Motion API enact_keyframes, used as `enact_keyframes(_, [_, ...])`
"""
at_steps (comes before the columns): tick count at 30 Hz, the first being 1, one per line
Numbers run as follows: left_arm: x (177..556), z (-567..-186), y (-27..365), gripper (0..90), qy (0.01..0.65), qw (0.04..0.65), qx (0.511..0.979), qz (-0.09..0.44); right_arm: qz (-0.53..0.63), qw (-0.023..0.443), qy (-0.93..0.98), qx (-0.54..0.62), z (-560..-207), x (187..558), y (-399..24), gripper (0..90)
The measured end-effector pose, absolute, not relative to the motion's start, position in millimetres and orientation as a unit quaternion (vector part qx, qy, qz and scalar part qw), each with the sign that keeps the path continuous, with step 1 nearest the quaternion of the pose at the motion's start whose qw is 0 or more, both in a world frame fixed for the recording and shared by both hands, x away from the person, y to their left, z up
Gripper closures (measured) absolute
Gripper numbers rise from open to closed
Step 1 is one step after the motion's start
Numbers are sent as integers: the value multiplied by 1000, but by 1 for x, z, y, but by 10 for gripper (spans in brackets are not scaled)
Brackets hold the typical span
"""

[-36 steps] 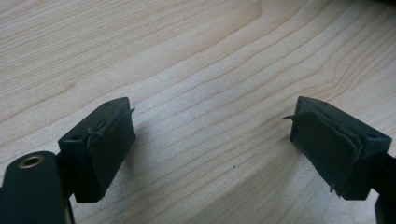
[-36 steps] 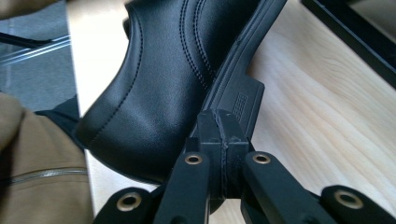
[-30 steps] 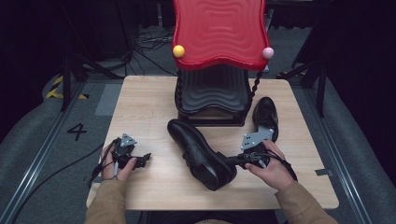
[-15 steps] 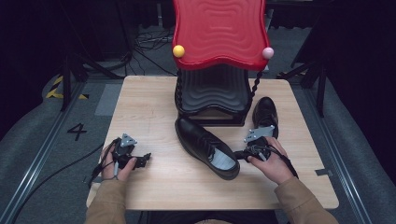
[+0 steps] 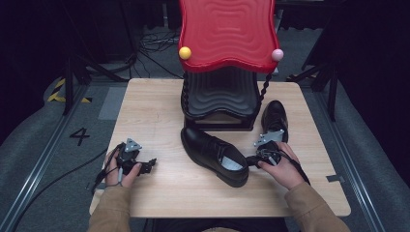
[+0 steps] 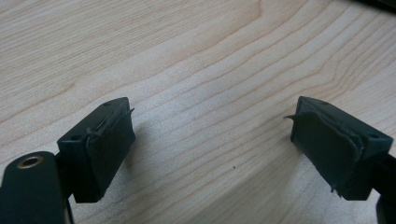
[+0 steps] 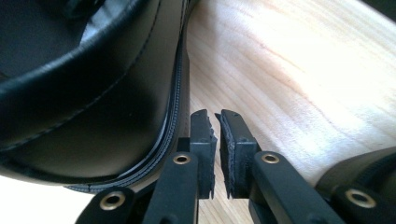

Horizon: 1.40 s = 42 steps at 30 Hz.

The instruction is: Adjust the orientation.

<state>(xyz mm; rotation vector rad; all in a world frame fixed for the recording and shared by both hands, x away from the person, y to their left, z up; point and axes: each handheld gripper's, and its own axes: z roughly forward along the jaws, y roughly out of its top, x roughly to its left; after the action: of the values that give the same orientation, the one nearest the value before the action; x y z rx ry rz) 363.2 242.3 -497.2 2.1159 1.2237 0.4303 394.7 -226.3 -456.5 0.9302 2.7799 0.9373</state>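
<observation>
Shoes, 2 black, 1 (image 5: 215, 154) beside right gripper (image 7: 217, 122) fingers just parting, nothing between, other (image 5: 274, 115) behind, left gripper (image 6: 210, 140) released.

The black shoe (image 5: 215, 155), a second ago tipped onto its side near the frame's lower centre, now stands upright on its sole, opening up, nearer the middle. The right gripper (image 5: 252, 159) sits lower beside its heel, its jaws just parted a crack, nothing between them.
</observation>
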Motion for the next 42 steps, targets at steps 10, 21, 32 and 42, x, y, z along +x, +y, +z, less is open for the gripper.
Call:
enact_keyframes(10, [363,-497,242,136,466,324,807,164,331,71,895,291,-417,383,-235,791])
enact_keyframes(21, [363,-497,242,136,466,324,807,164,339,37,921,187,-378,350,-195,659])
enact_keyframes(32, [363,-497,242,136,467,324,806,165,250,-7,957,146,-405,357,-154,646])
enact_keyframes(42, [363,-497,242,136,466,325,807,162,205,-29,972,115,-418,363,-141,825])
